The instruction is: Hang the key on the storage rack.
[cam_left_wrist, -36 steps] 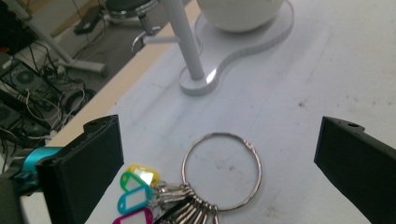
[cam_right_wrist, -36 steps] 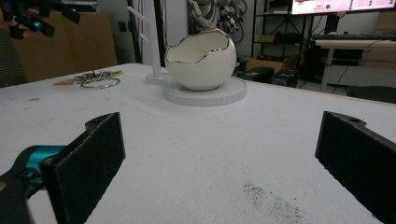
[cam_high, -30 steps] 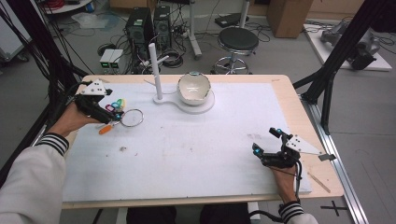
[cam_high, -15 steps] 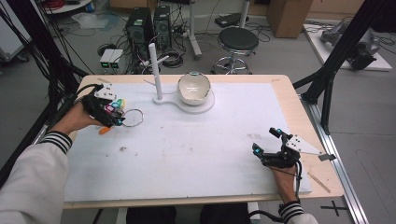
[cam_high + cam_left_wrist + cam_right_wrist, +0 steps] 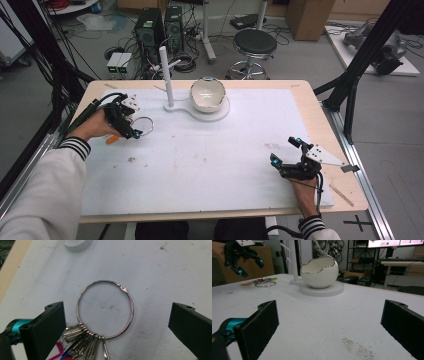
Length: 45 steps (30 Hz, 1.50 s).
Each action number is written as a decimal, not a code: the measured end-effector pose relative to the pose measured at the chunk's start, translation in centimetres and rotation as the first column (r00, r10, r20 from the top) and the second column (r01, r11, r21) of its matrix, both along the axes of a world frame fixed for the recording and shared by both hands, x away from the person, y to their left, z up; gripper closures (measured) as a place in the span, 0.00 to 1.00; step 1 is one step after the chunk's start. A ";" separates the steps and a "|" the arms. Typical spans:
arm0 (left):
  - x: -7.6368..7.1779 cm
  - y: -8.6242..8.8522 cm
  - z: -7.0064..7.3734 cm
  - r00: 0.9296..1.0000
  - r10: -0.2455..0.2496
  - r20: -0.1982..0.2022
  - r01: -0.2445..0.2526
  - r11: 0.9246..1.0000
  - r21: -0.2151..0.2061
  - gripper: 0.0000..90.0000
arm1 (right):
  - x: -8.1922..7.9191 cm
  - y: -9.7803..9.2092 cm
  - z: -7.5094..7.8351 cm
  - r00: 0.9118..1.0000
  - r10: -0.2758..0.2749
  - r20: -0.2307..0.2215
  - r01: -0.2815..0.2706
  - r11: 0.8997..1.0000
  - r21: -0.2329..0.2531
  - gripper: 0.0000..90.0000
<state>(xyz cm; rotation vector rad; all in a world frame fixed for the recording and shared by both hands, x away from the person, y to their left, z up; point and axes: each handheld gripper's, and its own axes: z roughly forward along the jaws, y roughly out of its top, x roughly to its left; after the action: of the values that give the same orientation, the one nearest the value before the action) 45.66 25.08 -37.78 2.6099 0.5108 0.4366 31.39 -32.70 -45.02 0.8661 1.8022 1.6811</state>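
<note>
Desk: a wooden desk [image 5: 305, 92] covered by a white mat [image 5: 210, 165] with small dirt marks.
Room: grey floor behind the far edge, with a round stool [image 5: 255, 42], computer towers [image 5: 157, 25] and loose cables.
Far edge: a white egg-shaped bowl [image 5: 207, 94] on a round base, with an upright white peg stand [image 5: 166, 77] just beside it.
Key ring: a thin silver ring [image 5: 105, 312] lying flat on the mat near the left edge, with a bunch of keys [image 5: 87, 343] and coloured tags hung at one side.
Left gripper: the left gripper [image 5: 124, 120] hangs over the ring, jaws wide, holding nothing.
Right gripper: the right gripper [image 5: 286, 152] sits near the right front corner, jaws wide and empty.
Left gripper view: the ring's small hinge, seen from above between the jaws.
Right gripper view: the bowl's jagged silver rim, and the left gripper raised clear above the ring.
</note>
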 end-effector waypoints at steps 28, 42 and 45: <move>1.0 -1.8 -1.9 0.982 0.111 -0.153 -0.102 0.993 0.065 0.19 | 0.0 0.0 0.0 1.000 -0.002 -0.002 0.002 1.000 0.002 0.01; 1.2 -2.5 -2.0 0.966 0.169 -0.195 -0.145 0.981 0.132 0.42 | 0.0 0.0 0.0 1.000 -0.005 0.001 0.005 1.000 0.002 0.01; 1.4 -2.9 -1.8 0.967 0.167 -0.193 -0.142 0.981 0.135 0.43 | 0.0 0.0 0.0 1.000 -0.005 0.001 0.005 1.000 0.003 0.01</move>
<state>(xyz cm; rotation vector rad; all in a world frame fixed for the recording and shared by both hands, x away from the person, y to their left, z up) 47.04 22.21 -39.56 2.7576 0.7834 0.2558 31.41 -32.68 -45.02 0.8704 1.7959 1.6808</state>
